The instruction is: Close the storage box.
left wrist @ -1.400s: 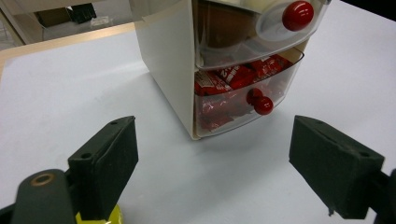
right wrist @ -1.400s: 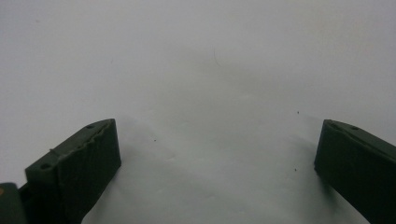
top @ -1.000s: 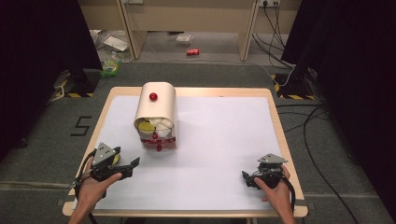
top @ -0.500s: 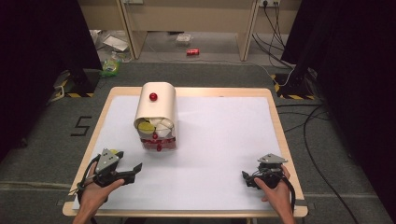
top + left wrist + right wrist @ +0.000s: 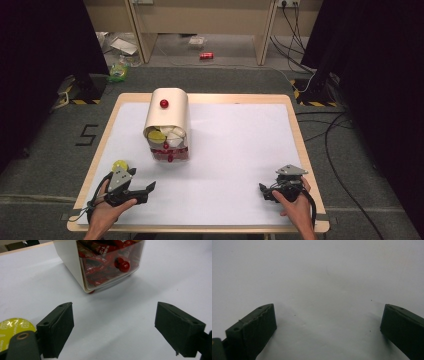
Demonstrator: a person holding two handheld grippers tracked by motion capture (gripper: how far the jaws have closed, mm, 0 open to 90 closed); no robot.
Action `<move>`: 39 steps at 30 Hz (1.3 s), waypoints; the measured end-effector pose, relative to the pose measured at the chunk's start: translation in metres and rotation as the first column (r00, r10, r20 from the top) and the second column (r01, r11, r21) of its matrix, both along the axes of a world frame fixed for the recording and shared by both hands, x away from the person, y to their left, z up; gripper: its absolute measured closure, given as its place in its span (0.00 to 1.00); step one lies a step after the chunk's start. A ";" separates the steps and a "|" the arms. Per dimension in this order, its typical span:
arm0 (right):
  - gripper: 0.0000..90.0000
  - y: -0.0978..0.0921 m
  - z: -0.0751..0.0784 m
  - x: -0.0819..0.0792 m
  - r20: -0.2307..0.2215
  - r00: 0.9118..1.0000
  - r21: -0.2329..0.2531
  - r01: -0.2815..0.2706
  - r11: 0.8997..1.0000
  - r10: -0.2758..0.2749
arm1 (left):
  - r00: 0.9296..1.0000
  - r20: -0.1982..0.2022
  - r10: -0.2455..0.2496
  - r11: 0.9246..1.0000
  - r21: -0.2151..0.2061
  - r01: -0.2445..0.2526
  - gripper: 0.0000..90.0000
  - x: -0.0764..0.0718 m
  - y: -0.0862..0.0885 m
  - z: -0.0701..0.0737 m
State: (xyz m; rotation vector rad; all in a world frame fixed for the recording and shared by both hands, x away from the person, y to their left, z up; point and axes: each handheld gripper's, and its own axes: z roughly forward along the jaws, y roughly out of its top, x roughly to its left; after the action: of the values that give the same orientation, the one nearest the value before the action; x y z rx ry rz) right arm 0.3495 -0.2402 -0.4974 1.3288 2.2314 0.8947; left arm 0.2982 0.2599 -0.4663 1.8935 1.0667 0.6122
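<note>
Yellow capsule [image 5: 120,165] lies just beside my wide-open, empty left tool [image 5: 145,189], so I should swing back over it squarely before closing

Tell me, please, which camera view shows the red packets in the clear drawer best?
The left gripper view: the red packets sit close behind the clear drawer front. The high view gives only a small red patch; the right gripper view faces bare table.

The disc [image 5: 120,165] lies just behind the left tool [image 5: 145,190], the dispenser [image 5: 167,124] farther behind.
</note>
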 end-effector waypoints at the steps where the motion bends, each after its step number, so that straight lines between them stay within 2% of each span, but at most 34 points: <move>1: 0.01 0.000 0.000 0.000 0.000 1.000 0.000 0.000 1.000 0.000 | 1.000 -0.001 -0.003 1.000 0.001 0.003 0.17 -0.001 -0.001 -0.001; 18: 0.01 0.000 0.000 0.000 0.000 1.000 0.000 0.000 1.000 0.000 | 0.999 -0.021 -0.050 0.998 0.031 0.050 0.17 -0.013 -0.012 -0.019; 39: 0.01 0.000 0.000 0.000 0.000 1.000 0.000 0.000 1.000 0.000 | 0.999 -0.009 -0.044 0.998 0.044 0.044 0.17 -0.033 -0.014 -0.037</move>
State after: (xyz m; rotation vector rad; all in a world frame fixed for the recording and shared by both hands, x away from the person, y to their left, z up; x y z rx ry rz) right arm 0.3495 -0.2402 -0.4974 1.3286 2.2314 0.8948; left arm 0.2650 0.2458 -0.5028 1.9540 1.0217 0.6081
